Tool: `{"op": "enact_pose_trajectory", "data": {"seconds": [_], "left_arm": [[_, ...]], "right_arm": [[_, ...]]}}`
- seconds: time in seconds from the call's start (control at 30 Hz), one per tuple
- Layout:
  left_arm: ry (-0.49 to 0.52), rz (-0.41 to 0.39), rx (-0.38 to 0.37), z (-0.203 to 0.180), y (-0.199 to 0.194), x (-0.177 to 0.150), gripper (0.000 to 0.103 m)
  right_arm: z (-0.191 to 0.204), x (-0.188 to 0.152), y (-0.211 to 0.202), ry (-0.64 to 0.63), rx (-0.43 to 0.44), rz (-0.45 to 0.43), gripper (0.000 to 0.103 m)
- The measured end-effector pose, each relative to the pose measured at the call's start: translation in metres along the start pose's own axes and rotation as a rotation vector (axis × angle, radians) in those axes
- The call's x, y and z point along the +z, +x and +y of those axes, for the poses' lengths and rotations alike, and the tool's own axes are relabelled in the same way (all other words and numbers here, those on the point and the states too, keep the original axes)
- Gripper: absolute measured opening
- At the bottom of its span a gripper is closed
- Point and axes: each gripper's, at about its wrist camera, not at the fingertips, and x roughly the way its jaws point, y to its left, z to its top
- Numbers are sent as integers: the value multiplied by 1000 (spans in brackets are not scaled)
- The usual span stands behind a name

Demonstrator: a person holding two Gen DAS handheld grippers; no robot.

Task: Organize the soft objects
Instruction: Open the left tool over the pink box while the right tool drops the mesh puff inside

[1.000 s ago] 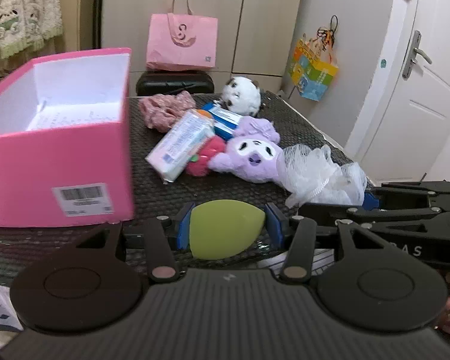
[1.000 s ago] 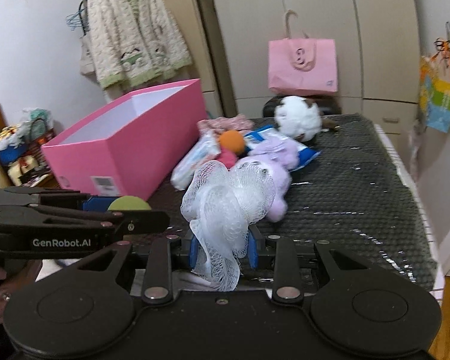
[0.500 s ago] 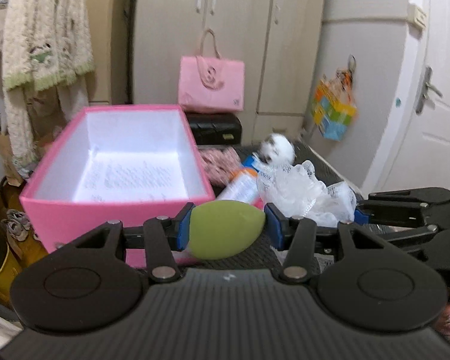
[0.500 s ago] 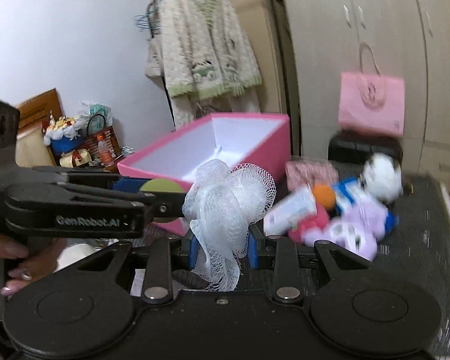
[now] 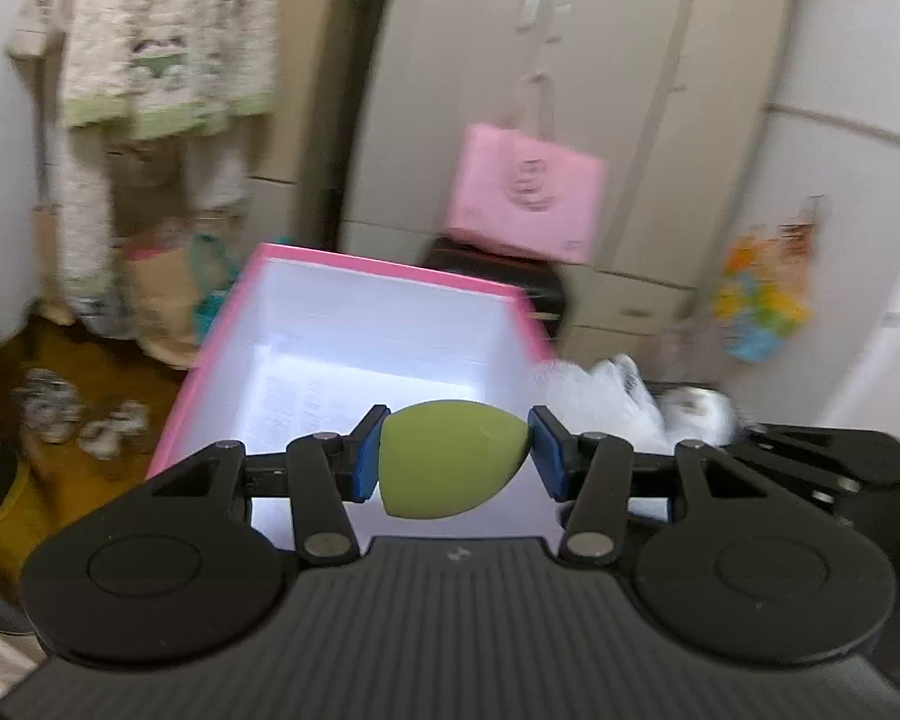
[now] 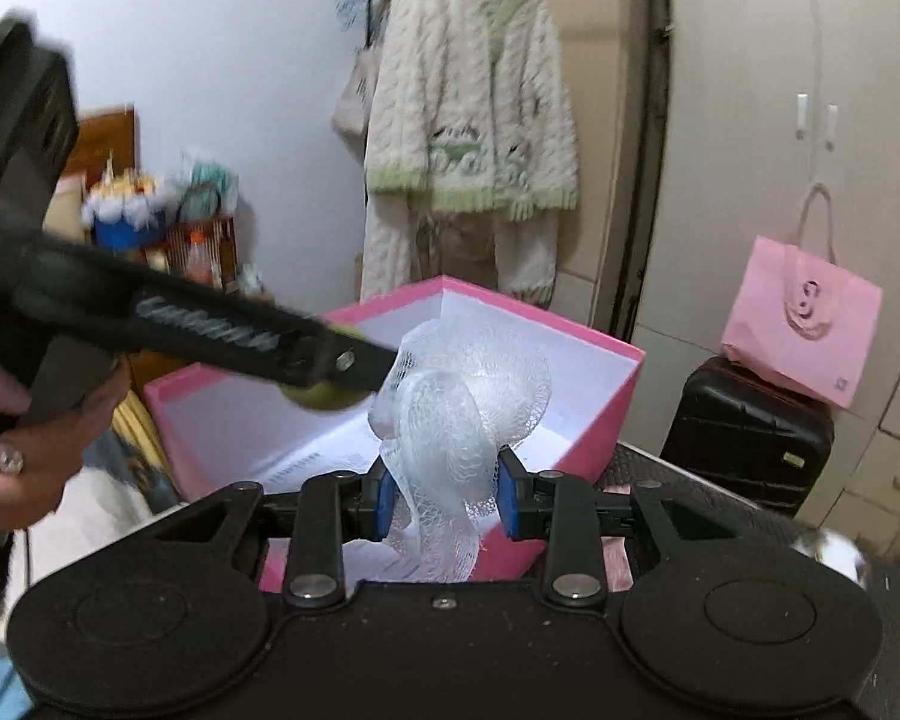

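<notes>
Left claw (image 5: 455, 461) clamps a smooth olive-green egg-shaped sponge (image 5: 450, 459) over the open pink box (image 5: 384, 333) ahead of it, while right claw (image 6: 446, 495) pinches a crumpled white mesh bath pouf (image 6: 450, 414) above the same box's near edge.

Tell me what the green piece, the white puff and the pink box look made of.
Green egg-shaped sponge: likely soft foam, matte and smooth with no shine. White mesh puff: thin netting, probably plastic, translucent, with visible holes and gathered folds. Pink box: looks like stiff paperboard, with flat thin walls and a white inside.
</notes>
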Motion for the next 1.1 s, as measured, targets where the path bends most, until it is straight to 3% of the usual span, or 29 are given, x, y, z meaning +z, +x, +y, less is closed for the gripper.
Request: {"op": "enact_pose_trajectory", "data": {"seconds": [0.23,0.33,0.5,0.6,0.9,1.1], "left_arm": [[-46,145,57,27,62,17,49],[-53,191,41,31,69,17,48],[-31,208,75,31,68,15,56],[-28,193,92,30,64,14,72],[54,97,78,22,24,15,76],[112,56,66,11,-8,6,77]], "right_arm": [[-14,16,59,-8,26,104,38],[-13,16,70,-31,42,134,40],[-7,17,79,-71,45,173,43],[-2,18,77,-87,25,177,57],[6,20,60,-75,17,165,69],[13,22,34,-78,-23,139,71]]}}
